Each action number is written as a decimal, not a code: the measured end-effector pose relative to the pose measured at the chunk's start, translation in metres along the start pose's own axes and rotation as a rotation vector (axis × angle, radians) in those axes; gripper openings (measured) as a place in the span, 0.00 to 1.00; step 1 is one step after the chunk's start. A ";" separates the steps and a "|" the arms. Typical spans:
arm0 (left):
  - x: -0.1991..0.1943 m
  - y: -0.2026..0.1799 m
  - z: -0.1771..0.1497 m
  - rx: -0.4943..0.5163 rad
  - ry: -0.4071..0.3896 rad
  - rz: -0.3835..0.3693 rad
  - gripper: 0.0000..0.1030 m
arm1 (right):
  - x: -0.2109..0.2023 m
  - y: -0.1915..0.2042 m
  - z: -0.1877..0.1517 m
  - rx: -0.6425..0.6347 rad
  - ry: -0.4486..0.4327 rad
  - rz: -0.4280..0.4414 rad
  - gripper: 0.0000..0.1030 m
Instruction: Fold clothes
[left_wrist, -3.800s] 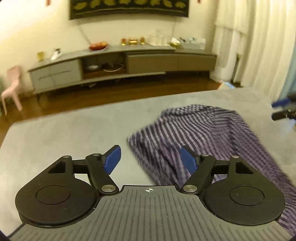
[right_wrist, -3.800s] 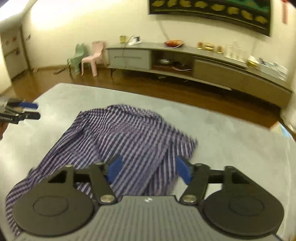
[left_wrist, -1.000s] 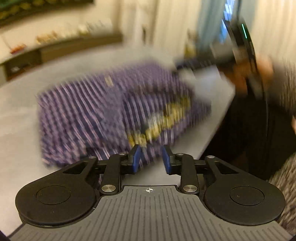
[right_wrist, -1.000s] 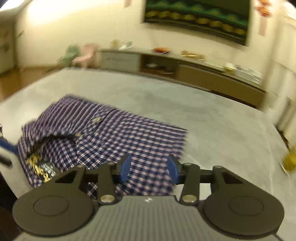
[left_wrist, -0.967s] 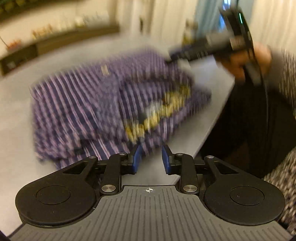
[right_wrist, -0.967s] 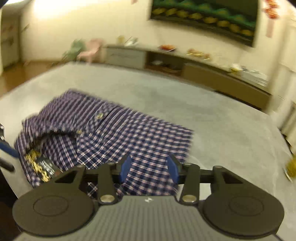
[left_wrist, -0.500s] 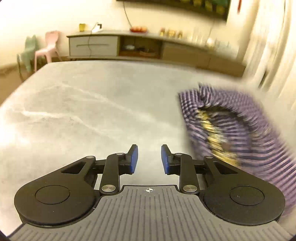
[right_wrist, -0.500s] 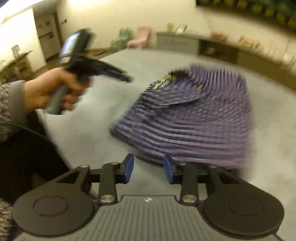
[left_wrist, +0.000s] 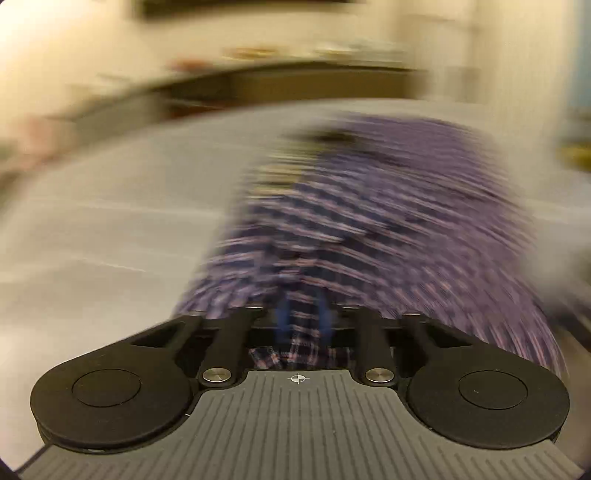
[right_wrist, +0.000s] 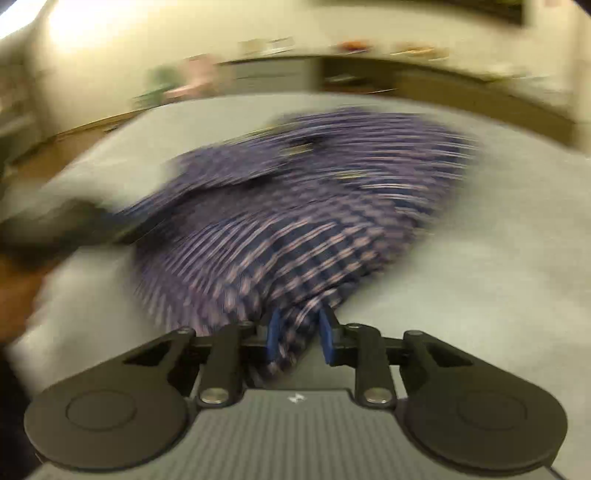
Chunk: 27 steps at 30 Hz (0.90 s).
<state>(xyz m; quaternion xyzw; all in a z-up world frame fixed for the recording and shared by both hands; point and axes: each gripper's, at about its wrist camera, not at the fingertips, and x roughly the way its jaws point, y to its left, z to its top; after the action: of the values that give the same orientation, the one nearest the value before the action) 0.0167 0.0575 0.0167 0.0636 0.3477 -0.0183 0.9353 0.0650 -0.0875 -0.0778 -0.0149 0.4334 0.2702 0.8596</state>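
1. Grey table (right_wrist: 498, 258) carries the plaid shirt (right_wrist: 295, 229), bunched at mid-surface; both views are motion-blurred.
2. Left gripper (left_wrist: 302, 317): clenched on the shirt's near edge, cloth between its pads.
3. Right gripper (right_wrist: 297, 334): jaws closing, with the shirt's near-right corner between them.
4. Shirt extends away from both grippers toward the far side; each gripper is at a near edge, so neither is clearly nearer.

Shirt (right_wrist: 295, 221) on table (right_wrist: 498, 277), cabinet (right_wrist: 443, 85) behind

Grey table (right_wrist: 498, 258) under plaid shirt (right_wrist: 295, 221)
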 end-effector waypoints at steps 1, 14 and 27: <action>-0.003 0.016 0.004 -0.046 -0.017 0.079 0.08 | -0.003 0.011 0.000 -0.032 0.014 0.064 0.27; -0.049 -0.001 -0.023 -0.004 -0.046 -0.249 0.26 | 0.011 -0.107 0.066 -0.052 -0.116 -0.191 0.43; 0.012 0.016 -0.017 0.056 0.001 -0.241 0.32 | -0.010 -0.106 0.034 -0.027 0.012 -0.207 0.60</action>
<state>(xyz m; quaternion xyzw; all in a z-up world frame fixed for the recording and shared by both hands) 0.0160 0.0759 -0.0024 0.0475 0.3525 -0.1403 0.9240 0.1359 -0.1736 -0.0709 -0.0728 0.4309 0.1857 0.8801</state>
